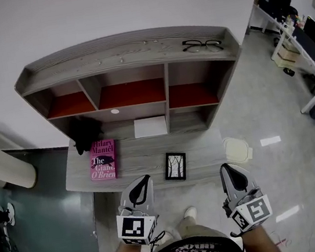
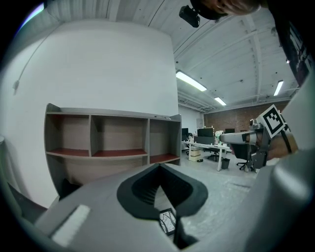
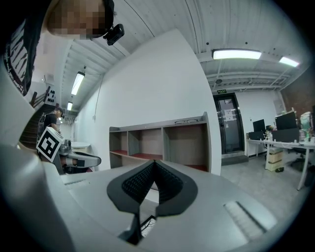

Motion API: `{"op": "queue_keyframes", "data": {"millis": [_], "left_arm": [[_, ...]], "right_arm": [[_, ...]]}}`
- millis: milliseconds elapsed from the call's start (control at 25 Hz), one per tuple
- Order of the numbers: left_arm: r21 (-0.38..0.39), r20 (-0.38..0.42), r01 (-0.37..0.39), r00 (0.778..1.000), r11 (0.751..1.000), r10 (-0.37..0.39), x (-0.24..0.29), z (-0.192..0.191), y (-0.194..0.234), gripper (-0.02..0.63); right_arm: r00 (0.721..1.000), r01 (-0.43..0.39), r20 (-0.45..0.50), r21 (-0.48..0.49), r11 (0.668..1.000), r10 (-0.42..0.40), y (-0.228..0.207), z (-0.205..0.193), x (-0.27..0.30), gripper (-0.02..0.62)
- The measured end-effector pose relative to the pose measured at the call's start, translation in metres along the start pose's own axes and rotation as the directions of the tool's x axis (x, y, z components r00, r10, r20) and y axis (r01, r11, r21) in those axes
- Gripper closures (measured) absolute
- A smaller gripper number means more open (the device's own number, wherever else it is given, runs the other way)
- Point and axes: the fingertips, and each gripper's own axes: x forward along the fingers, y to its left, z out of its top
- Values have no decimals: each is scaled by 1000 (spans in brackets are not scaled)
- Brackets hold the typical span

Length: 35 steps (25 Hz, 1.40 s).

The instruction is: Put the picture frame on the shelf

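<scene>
Head view: picture frame (image 1: 175, 166) lies on desk (image 1: 144, 154), just beyond left claw (image 1: 142, 181).

Grey wood-grain desk (image 1: 144, 154) against the white wall, with a hutch shelf (image 1: 106, 57) standing on its back half; three upper compartments have red floors. On the desk surface: pink book (image 1: 103, 160) flat at left, black object (image 1: 85, 133) just behind it, white sheet (image 1: 150, 126) at centre back, picture frame (image 1: 175, 166) near the front edge. Glasses (image 1: 201, 44) on the hutch top, right end.
</scene>
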Motion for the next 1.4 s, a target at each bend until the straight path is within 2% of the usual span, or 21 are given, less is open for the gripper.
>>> {"op": "queue_keyframes", "data": {"millis": [920, 1400], "left_arm": [[35, 31, -124, 992, 992, 123, 89, 47, -6, 604], [32, -6, -154, 988, 988, 154, 89, 37, -9, 606]], "right_arm": [[992, -113, 56, 7, 994, 113, -90, 26, 66, 568], [990, -132, 54, 37, 990, 130, -105, 19, 70, 568]]}}
